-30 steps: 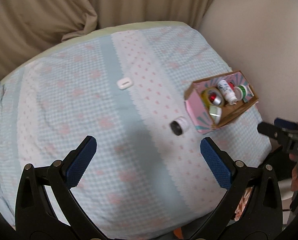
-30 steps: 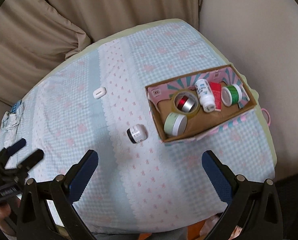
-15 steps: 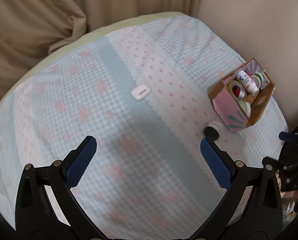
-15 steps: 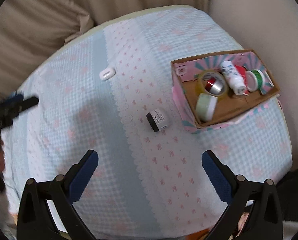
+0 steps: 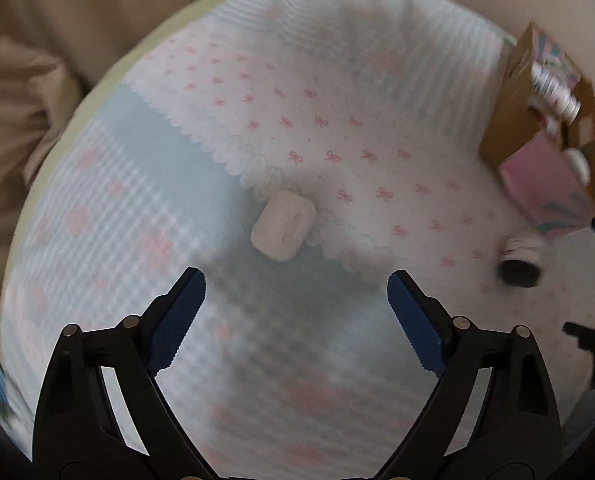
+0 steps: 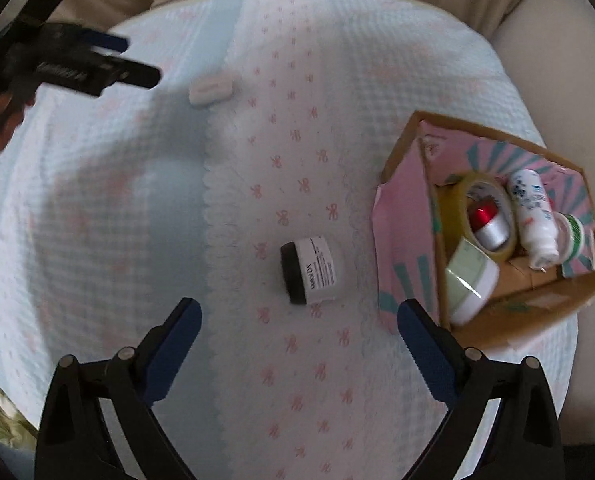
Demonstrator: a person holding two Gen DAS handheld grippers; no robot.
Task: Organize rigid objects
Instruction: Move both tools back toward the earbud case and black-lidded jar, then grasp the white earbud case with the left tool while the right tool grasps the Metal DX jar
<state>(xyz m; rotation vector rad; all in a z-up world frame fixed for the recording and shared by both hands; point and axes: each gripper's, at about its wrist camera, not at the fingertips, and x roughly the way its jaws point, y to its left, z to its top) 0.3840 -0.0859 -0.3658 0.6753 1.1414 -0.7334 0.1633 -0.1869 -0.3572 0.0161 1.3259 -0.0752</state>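
Note:
A small white rounded case lies on the patterned cloth, just ahead of my left gripper. Its jaws are closing, with only cloth between them. The same case shows far off in the right wrist view, near the left gripper's fingers. A small white jar with a black lid lies on its side just ahead of my right gripper, whose jaws are also closing on nothing. The jar appears at the right of the left wrist view.
A cardboard box with pink and teal sides stands at the right and holds a tape roll, a white bottle, a pale green jar and a green roll. Beige cushions rise behind the cloth-covered surface.
Both grippers have come down close to the cloth. The white case now sits near the left jaws and the jar near the right jaws. Both jaws stand slightly narrower.

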